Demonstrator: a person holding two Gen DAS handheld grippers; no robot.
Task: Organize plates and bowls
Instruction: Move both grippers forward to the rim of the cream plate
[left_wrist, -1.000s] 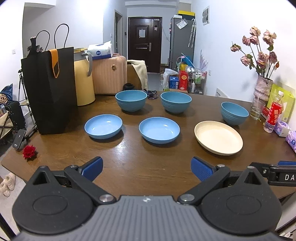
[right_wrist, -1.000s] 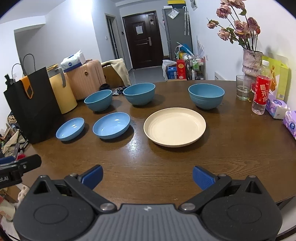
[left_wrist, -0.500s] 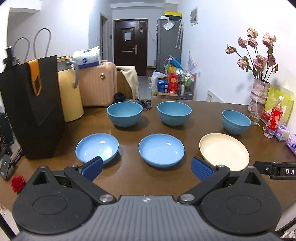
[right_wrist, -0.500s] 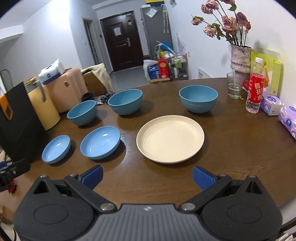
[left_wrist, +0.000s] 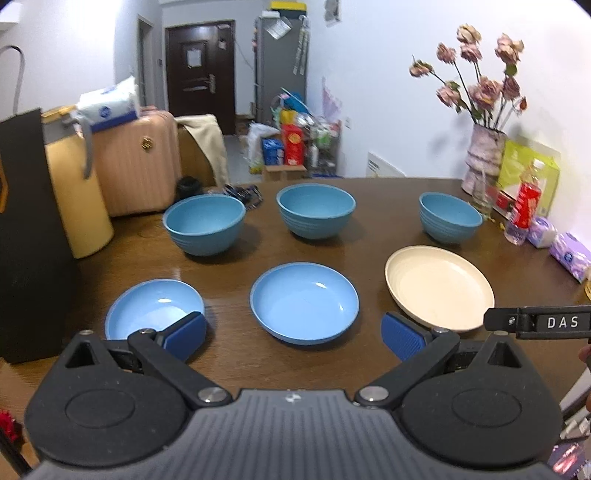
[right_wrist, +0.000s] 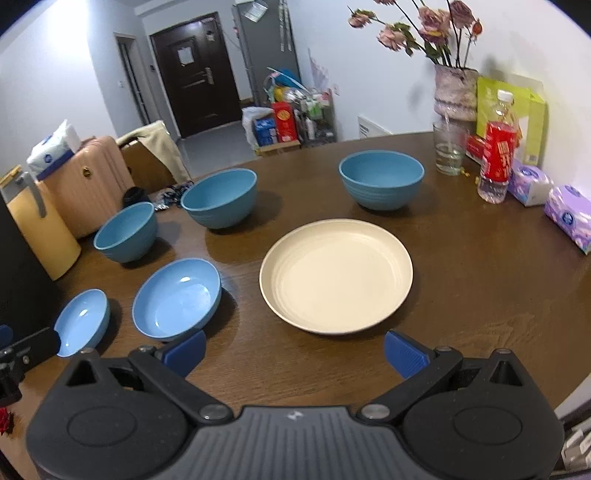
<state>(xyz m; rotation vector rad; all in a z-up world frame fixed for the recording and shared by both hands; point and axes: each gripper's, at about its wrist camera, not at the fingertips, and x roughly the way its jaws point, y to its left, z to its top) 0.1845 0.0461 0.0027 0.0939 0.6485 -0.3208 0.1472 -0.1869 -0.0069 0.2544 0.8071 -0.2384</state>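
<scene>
Left tongs (left_wrist: 293, 334) spread wide and empty, low in the frame, blue pads framing the middle blue plate (left_wrist: 304, 302). Right tongs (right_wrist: 294, 349) likewise apart, gripping nothing, hovering just short of the cream plate (right_wrist: 335, 275).

On the brown table (right_wrist: 480, 295), two rows: three blue bowls behind, three plates in front. In the left wrist view, left bowl (left_wrist: 204, 224), middle bowl (left_wrist: 316, 209) and right bowl (left_wrist: 450, 218) across mid frame; below them the small blue plate (left_wrist: 155, 313) at lower left, partly behind the left pad, and the cream plate at centre right. All dishes apart from one another, none stacked.

Only in the left wrist view: a black bar printed "DAS" (left_wrist: 539, 322) at the right edge, overlapping the near rim of the cream plate. Only in the right wrist view: a water glass (right_wrist: 448, 152) in clear sight beside the vase (right_wrist: 456, 92) at upper right, and a black piece of the other tool (right_wrist: 26, 350) at lower left, covering the near edge of the small blue plate.

Along the right side of the table: dried roses (right_wrist: 424, 26) in the vase, a bottle with a red label (right_wrist: 498, 147), writing not readable, a green box (right_wrist: 517, 114), and purple tissue packs (right_wrist: 569, 218). At left: a black paper bag (left_wrist: 26, 236), a yellow jug (left_wrist: 74, 184), a pink suitcase (left_wrist: 136, 166) off the table behind. Dark door (left_wrist: 199, 70) at upper centre.
</scene>
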